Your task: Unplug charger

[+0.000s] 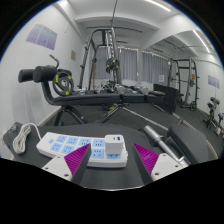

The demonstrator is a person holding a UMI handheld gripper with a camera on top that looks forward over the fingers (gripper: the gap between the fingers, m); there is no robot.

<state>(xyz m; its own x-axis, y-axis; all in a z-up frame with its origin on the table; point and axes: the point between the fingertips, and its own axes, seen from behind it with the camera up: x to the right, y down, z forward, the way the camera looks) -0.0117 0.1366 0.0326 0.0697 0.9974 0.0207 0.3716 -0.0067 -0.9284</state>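
A white power strip (75,146) with blue-marked sockets lies on the dark table, running from the left to between my fingers. A white charger block (116,144) is plugged into its near end, standing upright. My gripper (110,158) is open, with the purple pads (74,155) on either side of the strip's end. The charger stands between the fingers with gaps at both sides. A grey cable (22,134) leads off the strip's far left end.
The dark table (170,140) stretches ahead and right, with a silver cylindrical object (150,131) lying on it. Beyond it stand gym machines: a weight bench (105,98) and a rack (182,82).
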